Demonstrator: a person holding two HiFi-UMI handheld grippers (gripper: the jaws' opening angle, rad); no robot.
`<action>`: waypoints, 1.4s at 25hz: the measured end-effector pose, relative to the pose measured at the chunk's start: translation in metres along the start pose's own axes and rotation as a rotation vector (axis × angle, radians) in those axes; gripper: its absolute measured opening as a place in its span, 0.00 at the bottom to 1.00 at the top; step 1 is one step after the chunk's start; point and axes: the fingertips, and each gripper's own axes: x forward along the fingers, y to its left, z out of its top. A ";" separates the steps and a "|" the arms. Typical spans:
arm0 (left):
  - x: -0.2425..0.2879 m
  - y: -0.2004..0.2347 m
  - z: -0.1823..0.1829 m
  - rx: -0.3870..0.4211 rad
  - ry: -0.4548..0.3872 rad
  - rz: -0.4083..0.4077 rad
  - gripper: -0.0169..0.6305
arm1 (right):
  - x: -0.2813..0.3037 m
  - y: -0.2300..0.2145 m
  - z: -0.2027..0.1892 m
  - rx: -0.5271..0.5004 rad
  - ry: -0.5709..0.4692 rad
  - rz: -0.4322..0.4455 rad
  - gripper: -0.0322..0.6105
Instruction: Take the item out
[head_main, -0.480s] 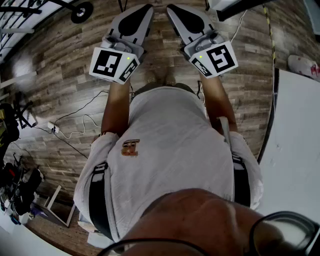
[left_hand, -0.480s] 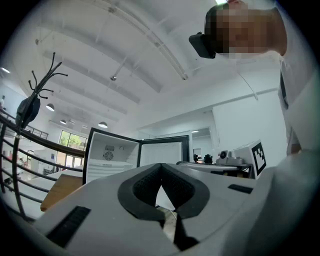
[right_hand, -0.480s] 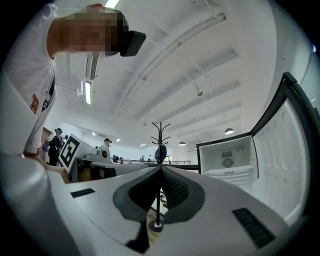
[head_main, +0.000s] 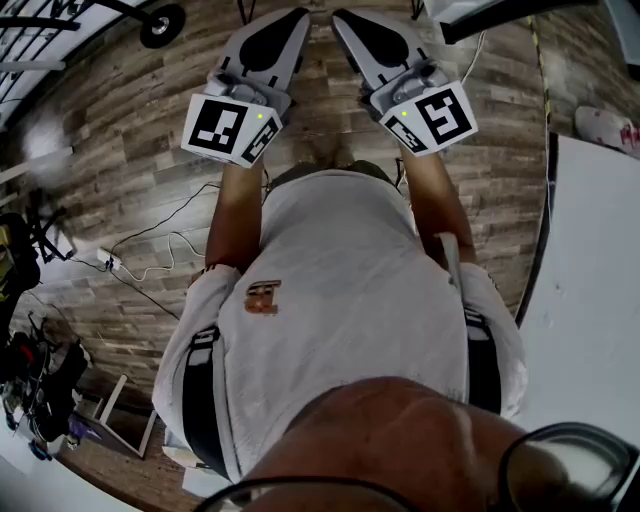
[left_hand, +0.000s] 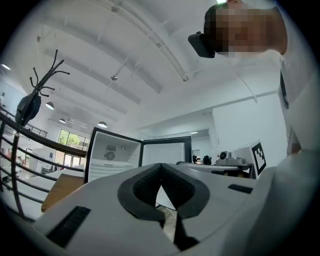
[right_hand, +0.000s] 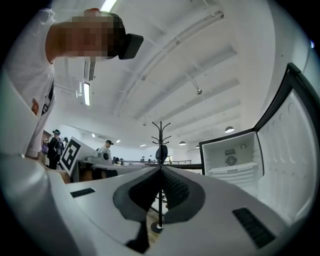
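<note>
L tool (left_hand: 161, 166) & R tool (right_hand: 161, 169) up in front of person's torso, nothing gripped.
Both tools: jaws pressed together, empty, side by side above wood floor (head_main: 130, 150). Open fridge (left_hand: 112, 155) ahead, door swung wide; can't make out item inside. Coat stand (right_hand: 161, 132) in line w/ R tool, farther off.

**Two grippers side by side over a plank floor**

The left gripper (head_main: 285, 20) and right gripper (head_main: 350, 20) point forward, close together, above the plank floor (head_main: 120, 150). A white shirt (head_main: 340, 290) fills the middle. Cables (head_main: 150, 240) trail at left, and a white surface (head_main: 600, 300) lies at right.
</note>
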 end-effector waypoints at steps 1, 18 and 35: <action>-0.002 0.006 0.000 0.003 -0.002 0.001 0.05 | 0.005 0.001 -0.001 0.000 -0.002 -0.004 0.10; -0.013 0.099 0.001 0.036 -0.025 -0.025 0.05 | 0.082 0.000 -0.028 -0.032 0.038 -0.085 0.10; 0.086 0.184 -0.023 0.050 0.001 0.017 0.05 | 0.149 -0.115 -0.054 -0.014 0.018 -0.097 0.10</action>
